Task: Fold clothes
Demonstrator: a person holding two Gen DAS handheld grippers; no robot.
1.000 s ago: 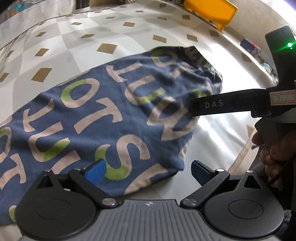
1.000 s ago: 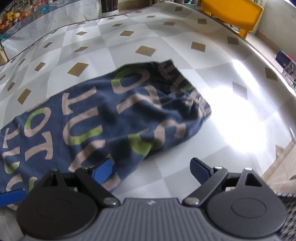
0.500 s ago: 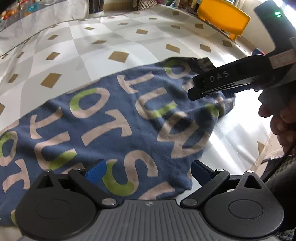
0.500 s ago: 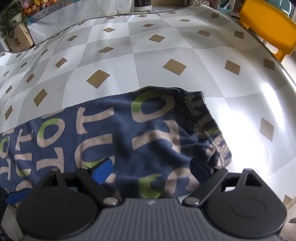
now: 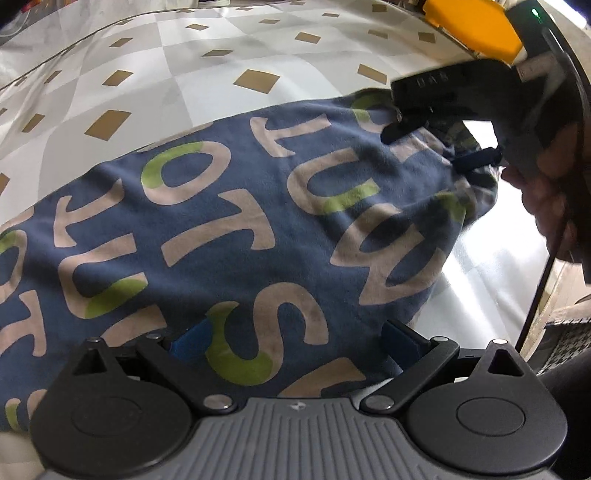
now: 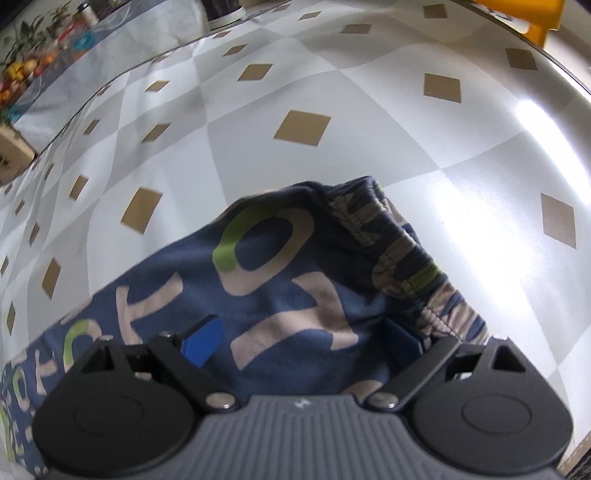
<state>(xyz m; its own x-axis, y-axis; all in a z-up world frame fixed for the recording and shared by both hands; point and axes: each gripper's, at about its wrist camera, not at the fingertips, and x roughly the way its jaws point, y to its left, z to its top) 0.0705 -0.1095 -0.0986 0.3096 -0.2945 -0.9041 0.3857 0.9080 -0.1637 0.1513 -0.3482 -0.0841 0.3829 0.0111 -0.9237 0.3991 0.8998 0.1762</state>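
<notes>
Both hand-held grippers, left (image 5: 295, 338) and right (image 6: 306, 341), gape wide over the cloth (image 5: 229, 229), holding nothing. One thin pinch could slip and bunch it.

Checked tabletop and its surroundings

The tabletop (image 6: 369, 110) wears a glossy grey-and-white checked cover with tan diamonds, and glare brightens its right side. An orange chair (image 5: 476, 27) stands just past the far right edge. Far left, beyond the tabletop, sit blurred fruit (image 6: 18, 70), a leafy plant (image 6: 44, 33) and a cardboard box (image 6: 11, 158).
</notes>
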